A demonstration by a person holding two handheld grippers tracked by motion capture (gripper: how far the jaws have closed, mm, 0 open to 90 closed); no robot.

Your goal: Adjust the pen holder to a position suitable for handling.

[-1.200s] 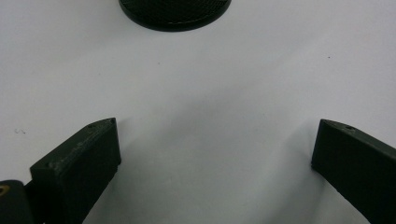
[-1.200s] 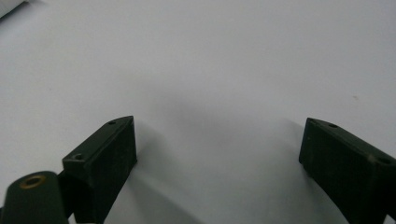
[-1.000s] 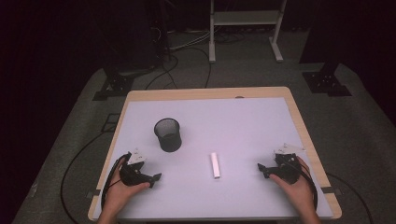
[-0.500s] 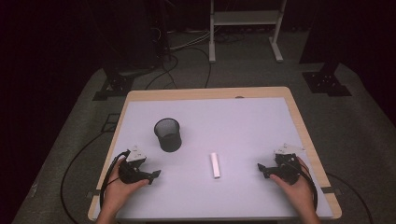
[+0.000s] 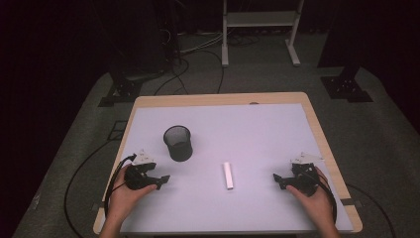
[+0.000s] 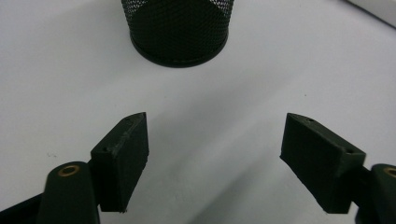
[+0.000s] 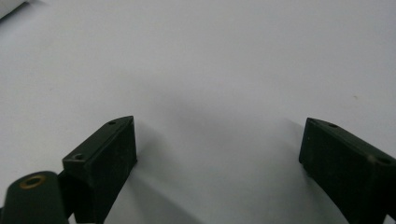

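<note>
A black mesh cup (image 5: 178,142) stands upright on the left half of the white table top (image 5: 247,129). A small white bar (image 5: 228,174) lies flat near the middle front. My left gripper (image 5: 161,181) rests low at the front left, pointing right, just short of the cup. In the left gripper view the cup (image 6: 177,28) stands straight ahead and my left gripper (image 6: 215,154) is open; its jaws have just been closing with nothing between them. My right gripper (image 5: 277,179) sits at the front right, pointing left toward the bar. It is open over bare table (image 7: 219,158).
The table has a wooden rim (image 5: 317,124) around the white surface. Beyond it are dark floor, cables (image 5: 198,49) and a white metal stand (image 5: 257,20). A corner of the white bar (image 7: 11,7) shows at the top left of the right gripper view.
The left hand has edged slightly toward the far side, nearer the cup. The right hand, the cup and the bar have not moved.
</note>
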